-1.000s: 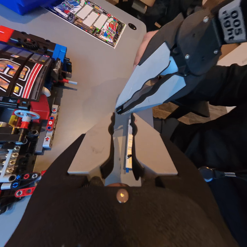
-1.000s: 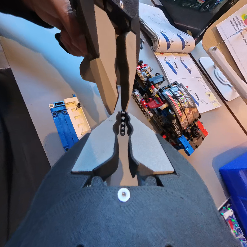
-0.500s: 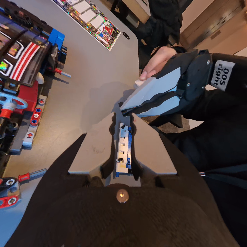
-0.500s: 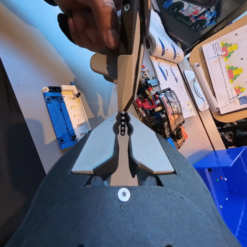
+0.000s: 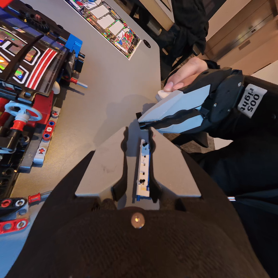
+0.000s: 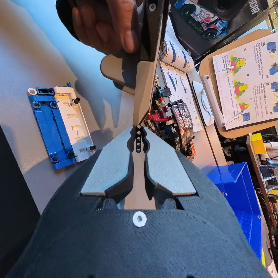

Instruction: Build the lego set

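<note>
My right gripper (image 6: 138, 127) is shut on a short black beam with holes (image 6: 138, 140), held above the table. It also shows in the left wrist view (image 5: 140, 123), tip to tip with my left gripper. My left gripper (image 5: 137, 130) is open and empty; in the right wrist view (image 6: 137, 122) it comes down from above, edge-on. A flat blue and white panel assembly (image 6: 60, 126) lies on the grey table (image 5: 105, 93), seen through the gap of the left fingers (image 5: 143, 167). The partly built black, red and blue car (image 5: 30, 75) stands on the left.
A sticker sheet (image 5: 111, 25) lies at the far table edge. In the right wrist view, an open instruction booklet (image 6: 176, 60), the set's box (image 6: 210, 19), a board with a printed sheet (image 6: 243, 82) and a blue bin (image 6: 236, 188) lie beyond the car (image 6: 173, 120). The tips of both grippers are at nearly the same place.
Both grippers have tilted while staying tip to tip; the left one now shows edge-on to the right view. The right still holds the black beam. The panel has not moved.
</note>
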Available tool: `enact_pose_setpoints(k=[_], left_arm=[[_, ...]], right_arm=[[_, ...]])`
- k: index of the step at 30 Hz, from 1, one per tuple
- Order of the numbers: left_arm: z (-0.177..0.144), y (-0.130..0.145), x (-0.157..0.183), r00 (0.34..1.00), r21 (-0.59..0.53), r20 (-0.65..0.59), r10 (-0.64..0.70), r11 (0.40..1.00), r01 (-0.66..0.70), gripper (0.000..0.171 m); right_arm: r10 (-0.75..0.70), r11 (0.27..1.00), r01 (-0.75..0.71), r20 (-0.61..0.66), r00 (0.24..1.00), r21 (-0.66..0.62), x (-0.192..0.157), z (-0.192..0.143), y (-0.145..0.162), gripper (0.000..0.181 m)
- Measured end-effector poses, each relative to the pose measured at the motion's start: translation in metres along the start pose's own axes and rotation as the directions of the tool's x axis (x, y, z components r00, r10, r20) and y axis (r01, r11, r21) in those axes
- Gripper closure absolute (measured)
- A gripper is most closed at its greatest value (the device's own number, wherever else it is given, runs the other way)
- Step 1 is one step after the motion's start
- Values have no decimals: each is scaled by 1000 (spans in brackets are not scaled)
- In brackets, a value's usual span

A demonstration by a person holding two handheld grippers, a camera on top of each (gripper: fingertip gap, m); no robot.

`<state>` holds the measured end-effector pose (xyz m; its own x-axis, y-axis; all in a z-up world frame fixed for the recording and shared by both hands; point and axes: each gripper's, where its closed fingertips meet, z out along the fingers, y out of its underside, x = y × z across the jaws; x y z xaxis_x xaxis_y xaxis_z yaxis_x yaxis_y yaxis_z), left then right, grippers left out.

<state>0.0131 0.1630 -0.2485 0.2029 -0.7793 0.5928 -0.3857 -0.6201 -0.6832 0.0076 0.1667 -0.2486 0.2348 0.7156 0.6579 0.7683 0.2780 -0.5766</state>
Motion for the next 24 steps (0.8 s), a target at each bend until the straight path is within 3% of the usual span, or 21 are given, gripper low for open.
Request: enact_pose_setpoints(k=[5,11,16,20,24], left_arm=[[2,-1,4,1000,14,-28,-9,1000,9,162],[4,1,4,999,14,-41,-34,999,34,156],[4,2,5,999,16,-43,-9,1000,9,166],[-1,-5,17,979,47,-178,-102,993,112,166],[-7,-13,39,894,50,-392,-216,966,255,166]], right_arm=[[-21,1000,21,-6,1000,-1,-3,0,-1,177],[-31,999,31,-24,999,-13,-3,1,-1,177],[14,1000,-14,1,1000,16,-5,1,-2,177],[157,976,-166,75,985,138,0,-10,-13,175],[252,910,-297,184,950,289,5,-27,-30,176]])
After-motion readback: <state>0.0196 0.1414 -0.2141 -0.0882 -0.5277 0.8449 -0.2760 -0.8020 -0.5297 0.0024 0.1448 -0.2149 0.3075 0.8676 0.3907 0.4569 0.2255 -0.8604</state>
